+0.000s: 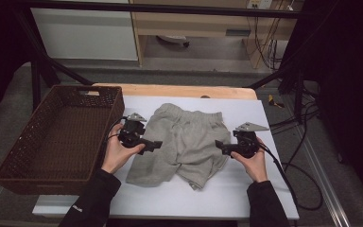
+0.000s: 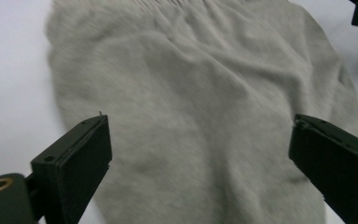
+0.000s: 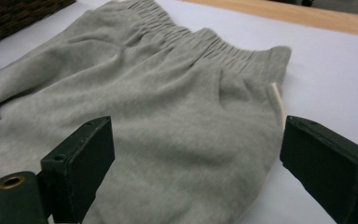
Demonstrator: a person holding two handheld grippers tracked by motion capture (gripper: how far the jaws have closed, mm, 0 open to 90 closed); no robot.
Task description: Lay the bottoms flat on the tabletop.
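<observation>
shorts [image 1: 189, 142]: soft grey fleecy cloth, matt
basket [image 1: 28, 146]: dark brown woven wicker, rough
tabletop [image 1: 179, 196]: smooth white sheet, wood edge

White-topped table [image 1: 264, 118] with a bare wooden strip along the far edge; grey shorts [image 1: 186, 142] spread flat mid-table, brown wicker basket [image 1: 33, 156] (overhanging) at the left.

Grey shorts [image 1: 189, 142], plain; dk brown woven basket [image 1: 14, 161]; white table [image 1: 246, 189]; black grippers.
</observation>
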